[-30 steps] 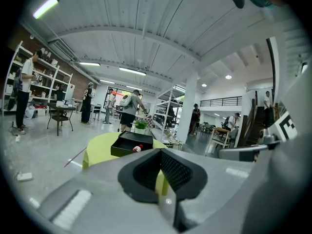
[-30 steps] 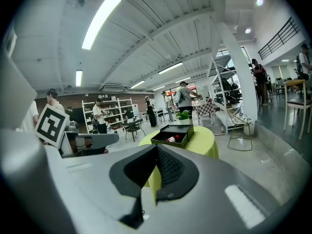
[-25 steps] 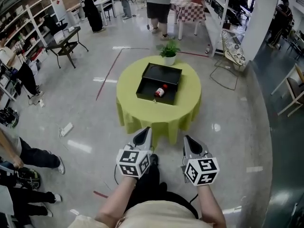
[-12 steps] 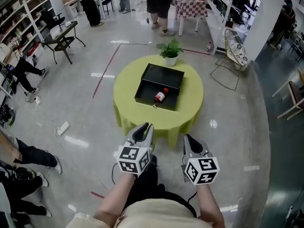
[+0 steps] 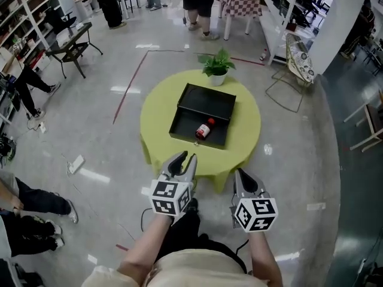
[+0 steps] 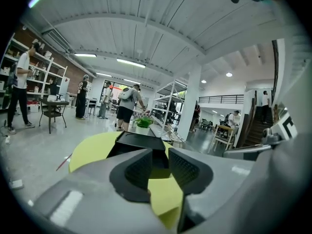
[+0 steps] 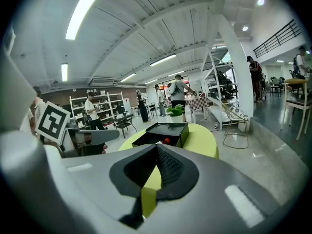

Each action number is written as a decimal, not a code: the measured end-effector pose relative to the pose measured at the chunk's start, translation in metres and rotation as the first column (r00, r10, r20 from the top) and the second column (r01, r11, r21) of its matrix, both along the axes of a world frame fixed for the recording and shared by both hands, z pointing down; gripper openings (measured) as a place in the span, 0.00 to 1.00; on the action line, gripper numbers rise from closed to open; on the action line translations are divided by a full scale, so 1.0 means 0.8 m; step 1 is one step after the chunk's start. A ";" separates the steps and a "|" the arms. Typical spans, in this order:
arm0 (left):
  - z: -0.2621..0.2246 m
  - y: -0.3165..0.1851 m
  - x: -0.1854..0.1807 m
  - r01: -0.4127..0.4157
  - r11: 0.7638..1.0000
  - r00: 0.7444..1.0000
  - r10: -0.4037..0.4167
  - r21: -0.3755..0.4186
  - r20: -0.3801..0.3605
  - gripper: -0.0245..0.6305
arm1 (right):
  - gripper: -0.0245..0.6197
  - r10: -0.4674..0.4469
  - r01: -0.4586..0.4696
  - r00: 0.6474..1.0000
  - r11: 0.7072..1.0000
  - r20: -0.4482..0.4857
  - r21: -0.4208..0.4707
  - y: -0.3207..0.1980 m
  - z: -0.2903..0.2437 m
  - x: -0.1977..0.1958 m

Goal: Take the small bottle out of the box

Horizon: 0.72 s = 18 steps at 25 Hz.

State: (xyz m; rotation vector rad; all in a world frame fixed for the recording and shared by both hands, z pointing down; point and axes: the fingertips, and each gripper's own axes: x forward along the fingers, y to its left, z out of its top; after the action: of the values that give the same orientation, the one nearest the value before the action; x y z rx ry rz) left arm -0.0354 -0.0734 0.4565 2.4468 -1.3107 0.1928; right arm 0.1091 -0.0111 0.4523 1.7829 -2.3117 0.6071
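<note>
A small bottle point(image 5: 204, 130) with a red cap lies on its side in the near part of an open black box point(image 5: 190, 104). The box sits on a round table under a yellow-green cloth point(image 5: 157, 117). My two grippers hang over the floor short of the table's near edge, apart from everything. The left gripper point(image 5: 184, 162) has its jaws opening, with nothing between them. The right gripper point(image 5: 242, 176) is shut and empty. The left gripper view looks past its fingertips point(image 6: 138, 167) at the box point(image 6: 139, 140). The right gripper view shows the box point(image 7: 163, 130) with the red cap point(image 7: 166, 141) inside.
A potted plant point(image 5: 217, 66) stands on the table's far side. A wire chair point(image 5: 297, 66) is at the right. A dark folding table point(image 5: 70, 48) and shelves are at the left. People stand beyond the table, and someone's legs point(image 5: 37, 202) lie at the near left.
The table has come nearer and lower in the head view. The left gripper's jaws have parted from closed. The right gripper stays shut.
</note>
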 end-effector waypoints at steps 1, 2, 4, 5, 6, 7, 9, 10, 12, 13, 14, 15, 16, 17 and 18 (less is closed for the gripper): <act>0.002 -0.006 0.001 -0.008 1.000 1.000 0.008 -0.008 -0.001 0.21 | 0.04 0.007 -0.007 1.000 1.000 -0.001 -0.004 -0.005 0.001 0.000; 0.004 -0.013 0.002 -0.016 1.000 1.000 0.016 -0.017 0.000 0.22 | 0.04 0.013 -0.013 1.000 1.000 -0.001 -0.009 -0.011 0.001 0.001; 0.009 -0.025 0.004 -0.029 0.999 1.000 0.029 -0.032 0.006 0.24 | 0.04 0.026 -0.026 1.000 1.000 0.001 -0.015 -0.022 0.003 0.002; 0.012 -0.032 0.004 -0.031 0.999 0.999 0.032 -0.037 0.013 0.24 | 0.04 0.032 -0.032 0.999 0.999 0.001 -0.017 -0.028 0.004 0.003; 0.014 -0.039 0.004 -0.032 0.999 0.999 0.033 -0.041 0.019 0.24 | 0.04 0.039 -0.039 0.999 0.999 0.001 -0.018 -0.034 0.005 0.004; 0.016 -0.046 0.004 -0.034 0.998 0.999 0.035 -0.045 0.022 0.25 | 0.04 0.046 -0.046 0.999 0.999 0.002 -0.020 -0.040 0.006 0.005; 0.021 -0.060 0.006 -0.044 0.997 0.999 0.046 -0.057 0.024 0.26 | 0.04 0.059 -0.059 0.998 0.998 0.001 -0.024 -0.050 0.008 0.007; 0.023 -0.066 0.007 -0.050 0.997 0.998 0.052 -0.064 0.024 0.27 | 0.04 0.065 -0.065 0.998 0.997 0.000 -0.027 -0.055 0.009 0.008; 0.028 -0.078 0.008 -0.062 0.995 0.998 0.065 -0.076 0.028 0.28 | 0.04 0.076 -0.076 0.997 0.996 -0.002 -0.036 -0.064 0.011 0.009; 0.030 -0.084 0.009 -0.068 0.994 0.997 0.071 -0.080 0.032 0.28 | 0.04 0.081 -0.081 0.997 0.996 -0.004 -0.039 -0.069 0.012 0.009; 0.032 -0.090 0.011 -0.074 0.994 0.996 0.077 -0.083 0.037 0.29 | 0.04 0.087 -0.087 0.996 0.995 -0.005 -0.042 -0.073 0.013 0.010; 0.034 -0.096 0.012 -0.080 0.993 0.996 0.083 -0.085 0.042 0.29 | 0.04 0.092 -0.092 0.996 0.995 -0.006 -0.045 -0.078 0.014 0.011; 0.035 -0.102 0.014 -0.086 0.993 0.995 0.090 -0.087 0.046 0.30 | 0.04 0.098 -0.098 0.995 0.994 -0.008 -0.047 -0.082 0.015 0.012; 0.037 -0.106 0.017 -0.092 0.992 0.994 0.097 -0.089 0.050 0.31 | 0.04 0.103 -0.104 0.995 0.993 -0.011 -0.051 -0.086 0.015 0.014; 0.038 -0.110 0.019 -0.098 0.991 0.993 0.103 -0.091 0.052 0.31 | 0.04 0.109 -0.109 0.994 0.992 -0.014 -0.055 -0.090 0.015 0.015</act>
State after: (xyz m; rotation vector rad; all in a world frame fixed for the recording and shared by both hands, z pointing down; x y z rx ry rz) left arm -0.0203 -0.1611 0.4868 2.4500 -1.1757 0.3413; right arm 0.1212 -0.0828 0.4646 1.8921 -2.1797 0.6696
